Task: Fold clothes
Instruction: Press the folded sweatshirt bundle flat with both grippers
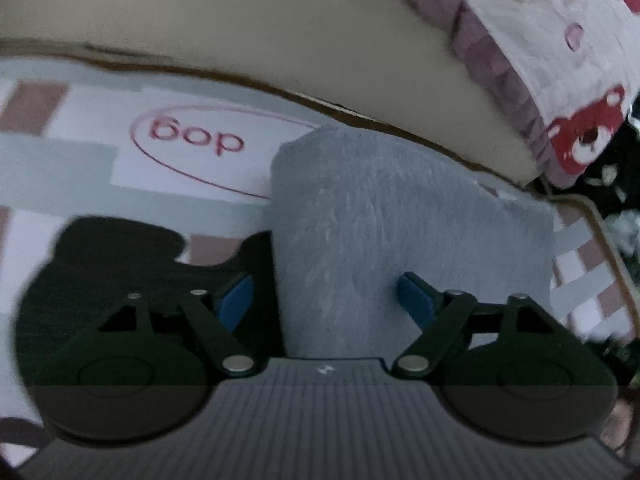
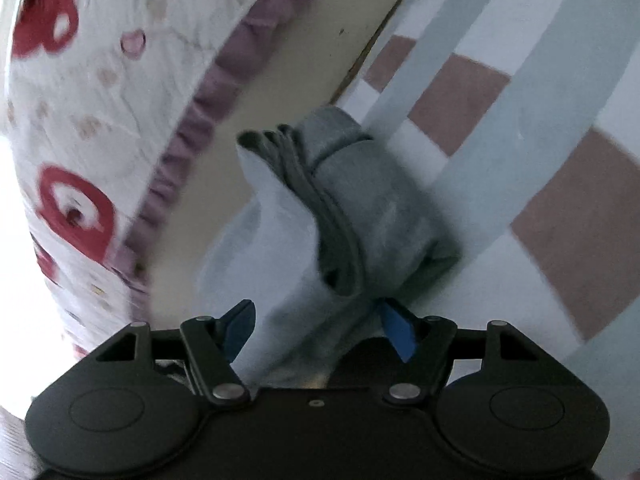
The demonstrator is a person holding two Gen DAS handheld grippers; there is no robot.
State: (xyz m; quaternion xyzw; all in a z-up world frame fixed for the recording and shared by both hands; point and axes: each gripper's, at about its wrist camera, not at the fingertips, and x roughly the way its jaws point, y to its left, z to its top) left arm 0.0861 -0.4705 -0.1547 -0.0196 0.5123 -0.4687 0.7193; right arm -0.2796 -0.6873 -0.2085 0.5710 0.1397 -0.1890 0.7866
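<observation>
A: What is shown in the left wrist view?
B: The left gripper (image 1: pixel 325 300) is seen spread wide, nothing clamped; the folded grey garment (image 1: pixel 400 240) lies flat on the checked sheet (image 1: pixel 80 168), beneath the blue pads (image 1: pixel 236 300).

A: And in the right wrist view?
B: The right gripper (image 2: pixel 318 328) is held wide too; the garment's (image 2: pixel 360 208) layered edge lies between the pads (image 2: pixel 396 332), not pressed, near a bear-print pillow (image 2: pixel 88 128).
</observation>
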